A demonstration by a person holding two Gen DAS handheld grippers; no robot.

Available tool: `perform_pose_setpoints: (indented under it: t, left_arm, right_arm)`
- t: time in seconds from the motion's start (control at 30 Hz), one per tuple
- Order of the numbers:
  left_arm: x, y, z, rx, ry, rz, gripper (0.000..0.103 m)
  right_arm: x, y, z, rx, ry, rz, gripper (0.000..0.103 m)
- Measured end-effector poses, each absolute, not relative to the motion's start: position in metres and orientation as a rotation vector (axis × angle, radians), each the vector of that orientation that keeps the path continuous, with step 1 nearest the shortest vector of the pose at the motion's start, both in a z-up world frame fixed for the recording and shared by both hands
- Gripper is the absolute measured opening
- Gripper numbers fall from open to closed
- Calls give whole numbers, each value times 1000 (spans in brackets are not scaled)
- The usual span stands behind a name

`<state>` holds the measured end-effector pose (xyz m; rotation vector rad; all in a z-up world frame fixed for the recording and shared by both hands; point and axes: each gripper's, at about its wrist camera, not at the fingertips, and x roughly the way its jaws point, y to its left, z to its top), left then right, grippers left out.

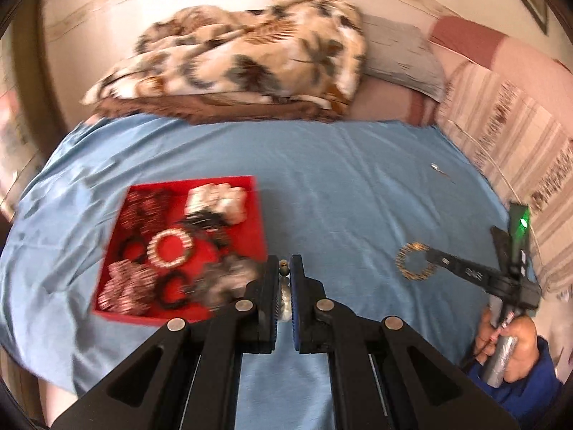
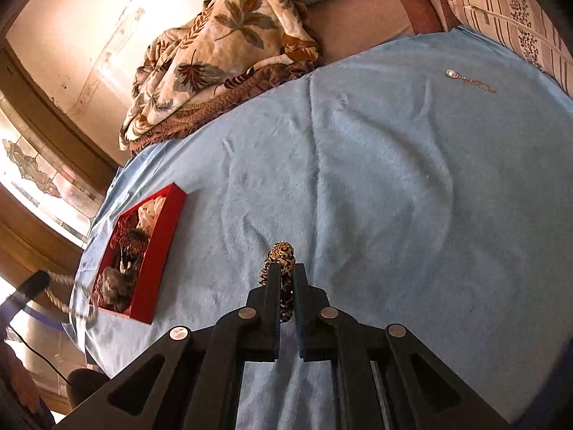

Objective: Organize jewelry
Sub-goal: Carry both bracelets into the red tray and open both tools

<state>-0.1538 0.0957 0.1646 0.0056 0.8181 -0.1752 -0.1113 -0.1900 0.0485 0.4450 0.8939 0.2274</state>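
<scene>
My bed (image 1: 358,186) is covered by a light blue cloth (image 2: 376,186), wrinkled in places. On the cloth's left part sits a red tray (image 1: 256,211) heaped with bracelets and hair ties. At the far right of the cloth a small pendant on a thin chain (image 2: 465,79) lies alone, well apart from the tray. A leopard-print ring-shaped band (image 1: 412,261) lies on the cloth at the right. Past the far edge of the cloth, a crumpled leaf-print blanket (image 1: 250,57) lies on the bed, with a grey pillow (image 1: 401,57) just beside it.
</scene>
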Motion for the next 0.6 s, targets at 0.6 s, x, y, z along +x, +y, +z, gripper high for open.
perform_pose_setpoints:
  t: [0.6]
  left_arm:
    - [-111,206,158,-211,763,-75,5]
  right_arm:
    - [-136,-147,76,387,896,215,7]
